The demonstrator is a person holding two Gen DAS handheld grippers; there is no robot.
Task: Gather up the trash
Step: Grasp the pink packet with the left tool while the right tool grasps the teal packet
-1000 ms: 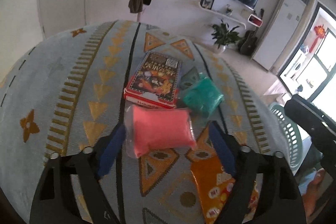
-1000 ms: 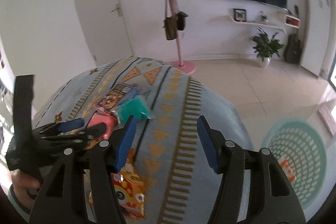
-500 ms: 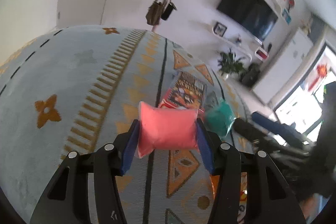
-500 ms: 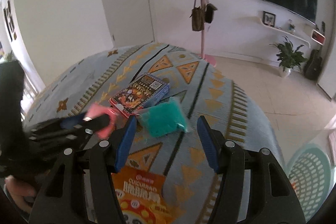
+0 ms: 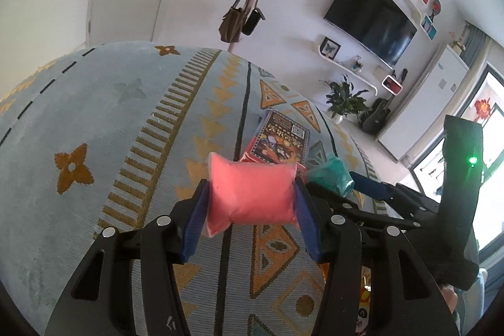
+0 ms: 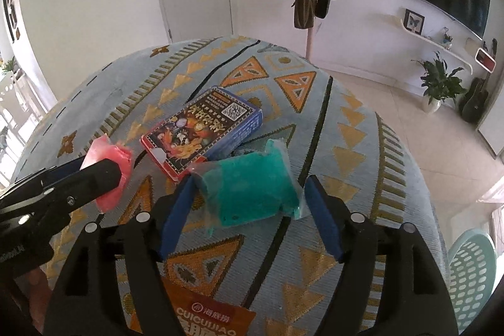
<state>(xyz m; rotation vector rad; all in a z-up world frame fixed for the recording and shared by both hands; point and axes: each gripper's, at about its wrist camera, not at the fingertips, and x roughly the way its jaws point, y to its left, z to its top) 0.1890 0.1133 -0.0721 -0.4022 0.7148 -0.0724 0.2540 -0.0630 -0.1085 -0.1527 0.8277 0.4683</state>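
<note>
Left hand-held gripper (image 5: 252,203) clamped on pink pouch (image 5: 252,194); right hand-held gripper (image 6: 249,207) opening around teal pouch (image 6: 252,188).

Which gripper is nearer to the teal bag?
Right. The right gripper straddles the teal bag, jaws opening, pads not pressing it. The left gripper is off to one side, shut on the pink bag.

Before you a desk (image 6: 362,128) draped in pale blue cloth with orange triangles, a printed card box (image 6: 201,131) lying near its middle, a teal pouch (image 6: 252,194) touching the box at its 5 o'clock, an orange snack packet (image 6: 204,320) at the near edge.
</note>
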